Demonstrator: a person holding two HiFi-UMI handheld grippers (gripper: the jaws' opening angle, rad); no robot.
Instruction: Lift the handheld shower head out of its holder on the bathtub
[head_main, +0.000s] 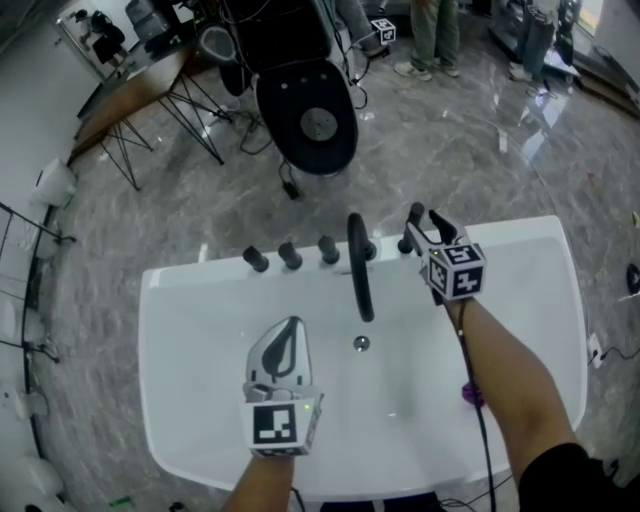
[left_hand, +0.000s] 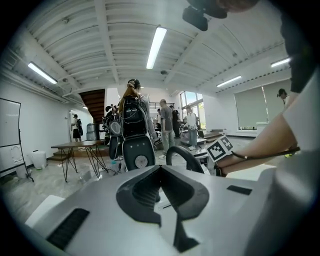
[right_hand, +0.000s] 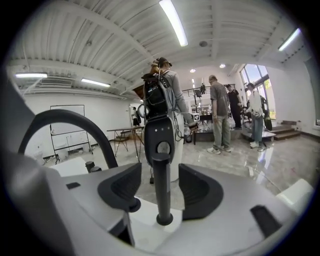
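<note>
The handheld shower head (right_hand: 161, 182) is a slim black wand standing upright in its holder (right_hand: 164, 219) on the white bathtub's far rim (head_main: 500, 235). My right gripper (right_hand: 161, 189) is open, one jaw on either side of the wand with a gap on both sides; in the head view the right gripper (head_main: 424, 222) sits at the rim just right of the arched black spout (head_main: 358, 268). The left gripper (head_main: 286, 335) hovers over the tub basin, its jaws shut with nothing between them; its own view shows the left gripper (left_hand: 160, 172) facing the spout (left_hand: 186, 154).
Three black knobs (head_main: 290, 256) line the far rim left of the spout, and a drain (head_main: 361, 343) sits in the basin. Behind the tub on the marble floor stand a black rounded machine (head_main: 306, 118), a folding table (head_main: 130, 92) and people (head_main: 435, 35).
</note>
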